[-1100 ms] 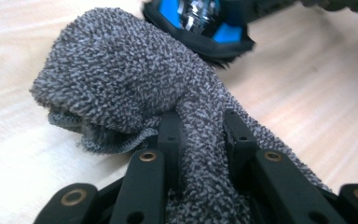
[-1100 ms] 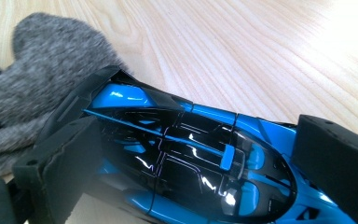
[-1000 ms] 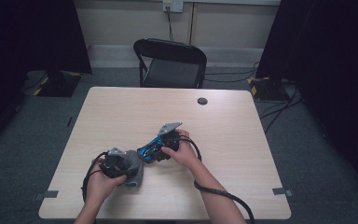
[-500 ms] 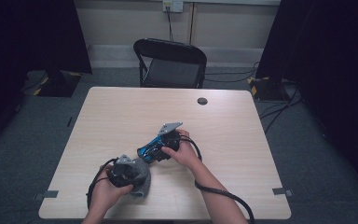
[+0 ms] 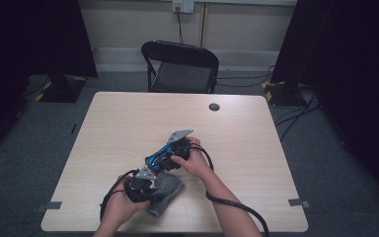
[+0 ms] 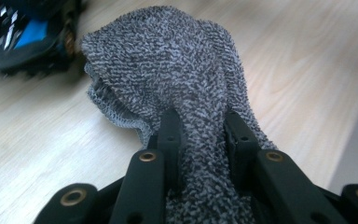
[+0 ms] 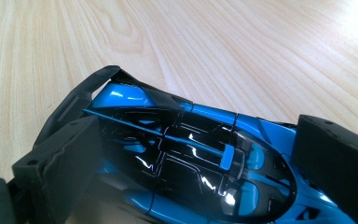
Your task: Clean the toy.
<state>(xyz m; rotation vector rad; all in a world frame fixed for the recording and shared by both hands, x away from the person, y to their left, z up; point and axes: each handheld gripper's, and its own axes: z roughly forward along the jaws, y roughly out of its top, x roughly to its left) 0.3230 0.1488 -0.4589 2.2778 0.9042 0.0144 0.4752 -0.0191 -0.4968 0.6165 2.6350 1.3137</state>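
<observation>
On the table, left tongs (image 6: 200, 135) pinch grey cloth (image 6: 177, 65); right tongs (image 7: 191, 158) clamp blue toy car (image 7: 186, 154).

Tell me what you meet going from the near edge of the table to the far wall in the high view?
Left gripper on the grey cloth → blue toy car → black disc → chair → wall socket.

I've got a grey knitted sock (image 6: 177, 65) bunched up and draped on the near part of the wooden table (image 5: 128, 123), its end pinched up, right next to a glossy blue-and-black toy sports car (image 7: 186, 158) sitting upright.
</observation>
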